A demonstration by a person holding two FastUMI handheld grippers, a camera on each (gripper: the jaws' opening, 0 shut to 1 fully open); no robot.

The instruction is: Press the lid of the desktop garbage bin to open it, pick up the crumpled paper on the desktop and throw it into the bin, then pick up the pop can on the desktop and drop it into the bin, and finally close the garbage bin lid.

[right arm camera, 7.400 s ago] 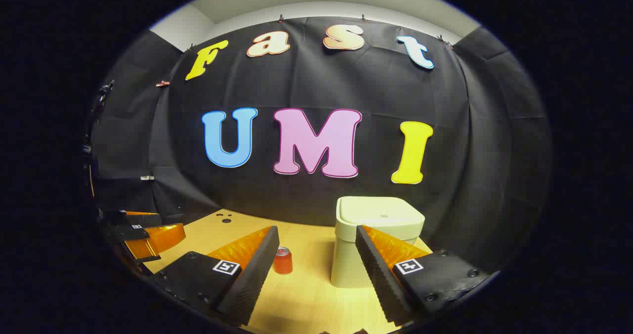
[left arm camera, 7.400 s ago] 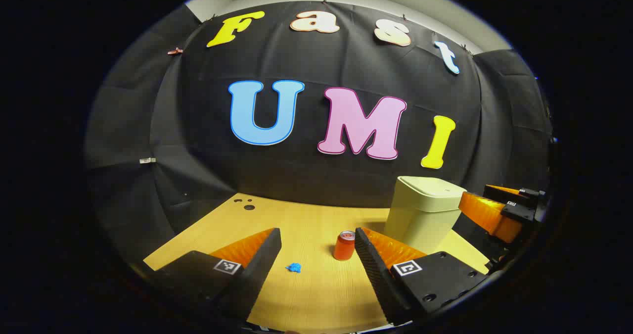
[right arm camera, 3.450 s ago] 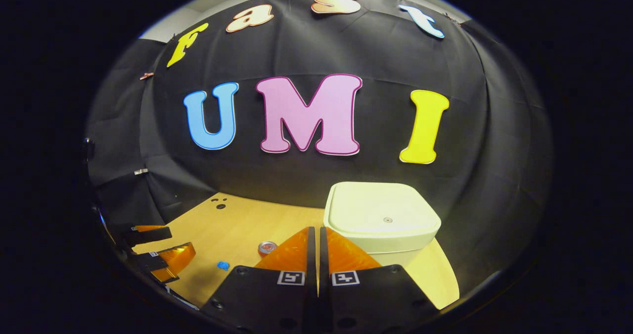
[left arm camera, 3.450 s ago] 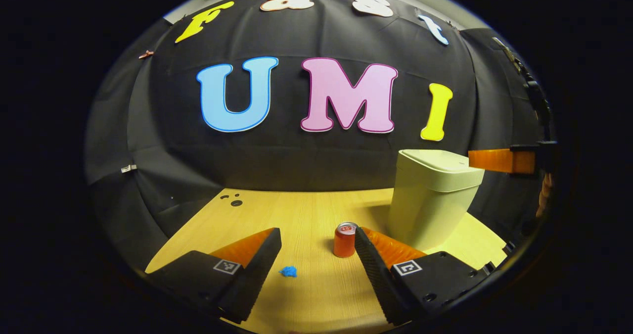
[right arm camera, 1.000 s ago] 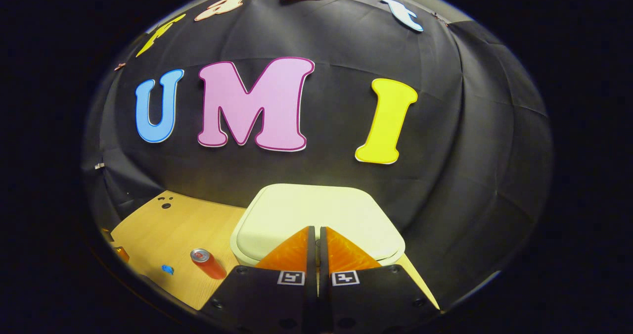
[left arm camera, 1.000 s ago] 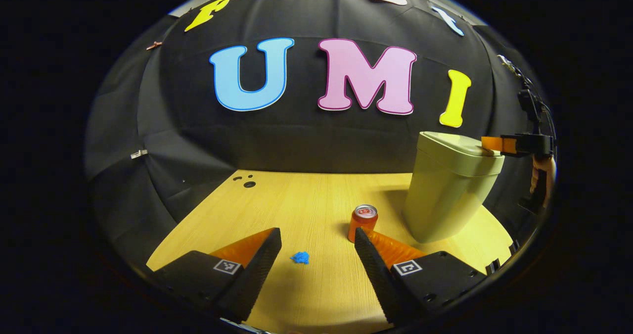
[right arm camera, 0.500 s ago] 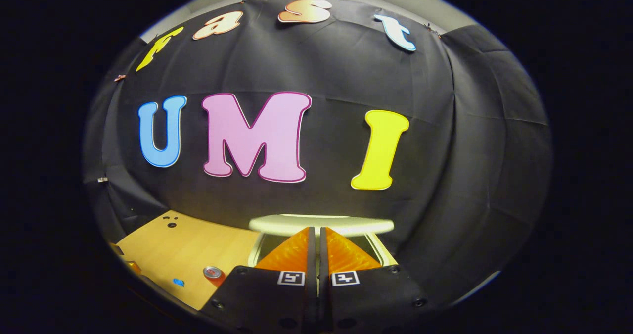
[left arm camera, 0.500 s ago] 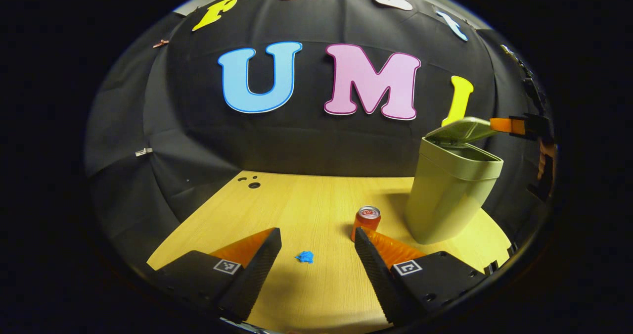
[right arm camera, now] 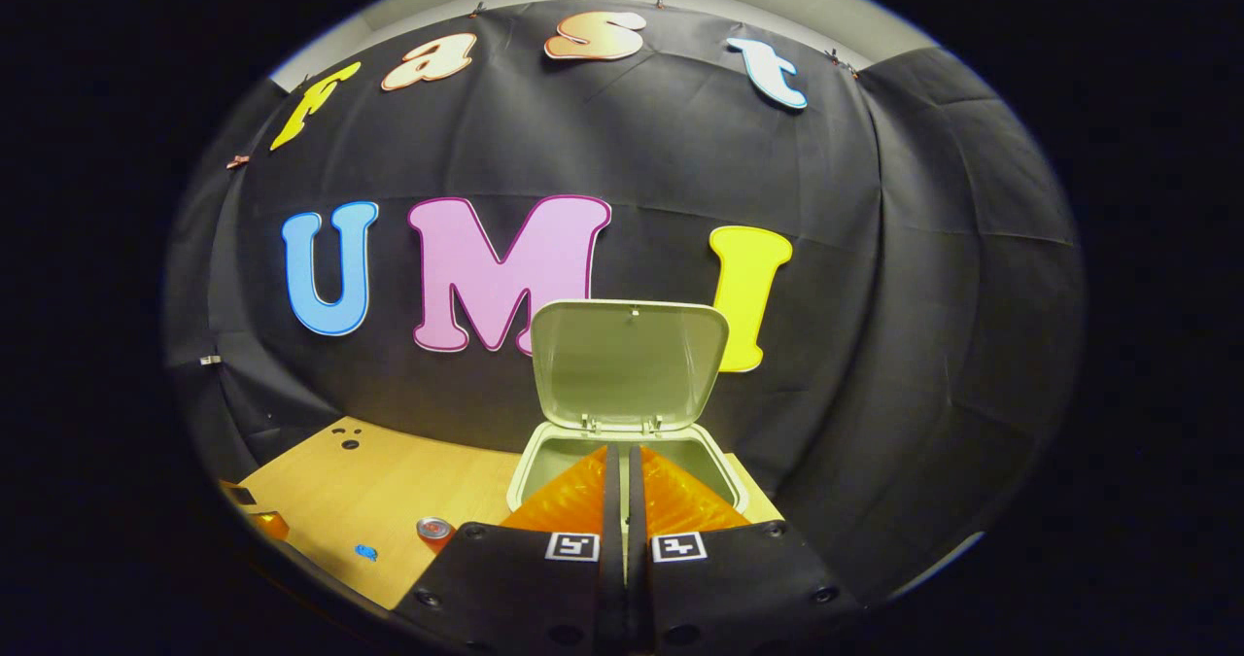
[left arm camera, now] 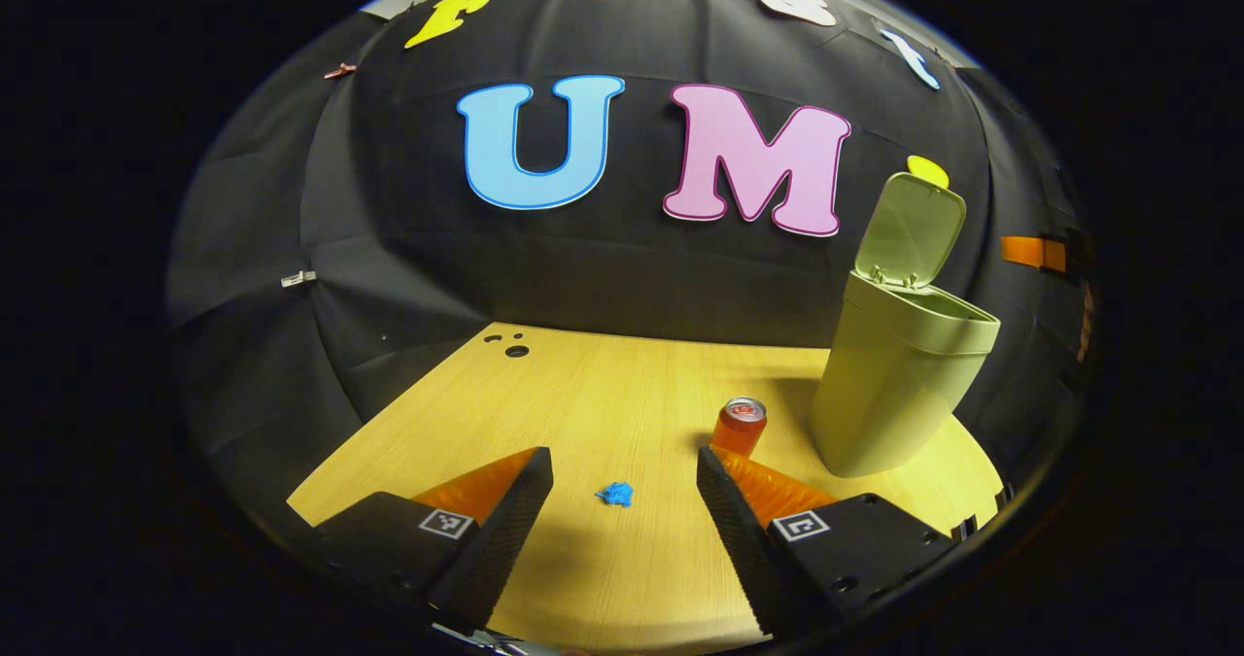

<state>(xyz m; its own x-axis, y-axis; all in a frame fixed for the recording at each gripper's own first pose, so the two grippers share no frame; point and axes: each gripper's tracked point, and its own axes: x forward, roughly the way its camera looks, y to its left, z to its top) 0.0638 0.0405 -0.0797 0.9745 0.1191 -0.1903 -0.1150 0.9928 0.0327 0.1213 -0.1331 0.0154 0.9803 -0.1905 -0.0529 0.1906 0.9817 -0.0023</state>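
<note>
– Bin status? Pale green plastic garbage bin (left arm camera: 899,384) stands at the right on the light wooden desktop (left arm camera: 583,394), its hinged lid (right arm camera: 627,364) upright and open.

– And the right gripper (right arm camera: 622,457)?

– Fingers together, empty, just above the bin's opening.

– Left gripper (left arm camera: 622,466)?

– Fingers apart, empty, above the desktop. Small blue crumpled paper (left arm camera: 614,493) lies between them; orange pop can (left arm camera: 739,426) stands beside the bin.
</note>
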